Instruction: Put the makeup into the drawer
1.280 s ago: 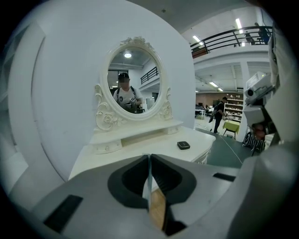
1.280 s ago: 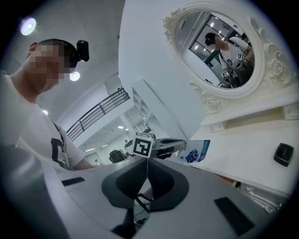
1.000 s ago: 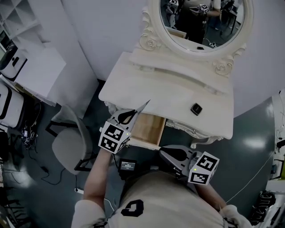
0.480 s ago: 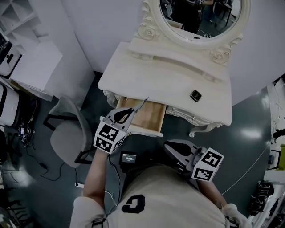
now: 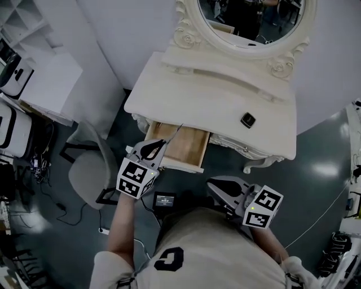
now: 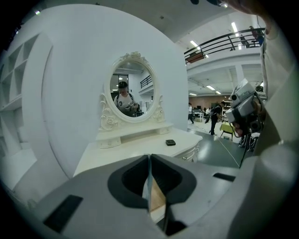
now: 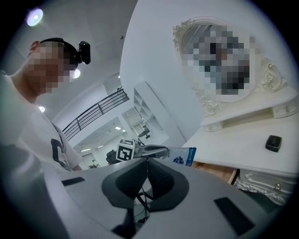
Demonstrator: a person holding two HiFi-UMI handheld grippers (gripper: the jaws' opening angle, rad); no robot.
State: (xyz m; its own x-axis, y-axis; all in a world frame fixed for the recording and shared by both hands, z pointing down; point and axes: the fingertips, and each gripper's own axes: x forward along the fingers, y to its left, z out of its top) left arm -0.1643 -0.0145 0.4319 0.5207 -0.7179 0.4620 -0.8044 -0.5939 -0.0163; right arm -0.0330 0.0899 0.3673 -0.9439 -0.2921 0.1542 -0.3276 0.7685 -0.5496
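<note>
Head view: the left gripper (image 5: 162,145) and the table's front edge cover part of the open drawer (image 5: 189,148), so its contents cannot be read. The torso at bottom centre cuts off the person's forearms. The left gripper, left of centre, points toward the upper right with its jaws clamped on a thin flat packet (image 5: 175,133). The packet's free end reaches the front edge of the white vanity table (image 5: 214,104), over the drawer in the frame. The right gripper (image 5: 213,185), lower right of centre, is empty with its jaws pressed together, apart from the table. A small black case (image 5: 248,120) lies on the tabletop right of centre, and the top edge crops the oval mirror (image 5: 248,17). A grey chair (image 5: 84,172) stands at left on the dark floor (image 5: 321,163). Left gripper view: the packet shows edge-on (a thin sliver only) between the closed jaws, with the tabletop, mirror and black case beyond at centre. Right gripper view: the jaws meet with nothing between them. At centre the left gripper holds the packet, whose blue print is too small to read, just left of the drawer's wooden corner.
</note>
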